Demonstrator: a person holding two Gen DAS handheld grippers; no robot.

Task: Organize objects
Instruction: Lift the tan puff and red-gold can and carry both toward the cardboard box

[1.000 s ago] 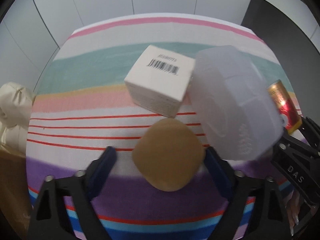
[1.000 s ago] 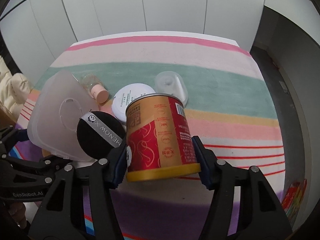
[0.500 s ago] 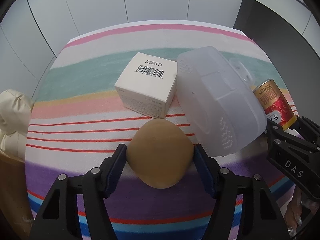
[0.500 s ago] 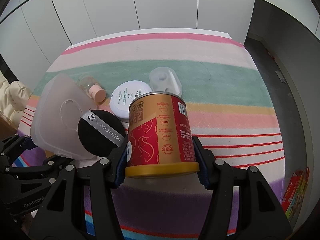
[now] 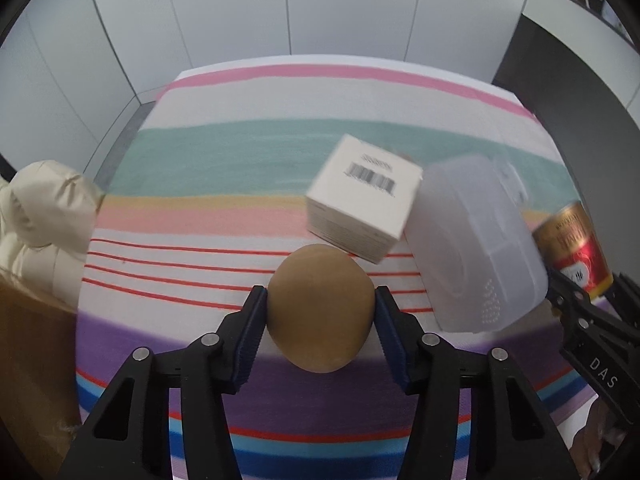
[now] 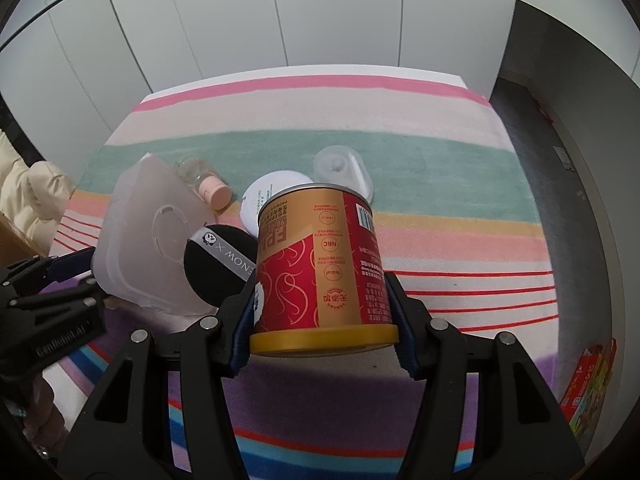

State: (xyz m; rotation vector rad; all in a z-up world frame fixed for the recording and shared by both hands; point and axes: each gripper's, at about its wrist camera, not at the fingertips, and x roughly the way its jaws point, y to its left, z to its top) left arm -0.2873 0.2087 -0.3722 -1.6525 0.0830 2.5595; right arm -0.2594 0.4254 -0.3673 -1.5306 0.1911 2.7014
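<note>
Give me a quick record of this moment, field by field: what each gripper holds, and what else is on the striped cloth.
left gripper: shut on the tan sponge
right gripper: shut on the red and gold can
surface: striped cloth
beside the can: black puff, translucent case
farther back: white compact, pink-capped bottle, clear lid
left view only: white barcode box

Striped cloth [image 6: 440, 168] covers the table. On it: white box [image 5: 362, 196], translucent container [image 5: 476, 248], white compact [image 6: 276, 192], small bottle [image 6: 208, 184], clear lid [image 6: 342, 170].
</note>
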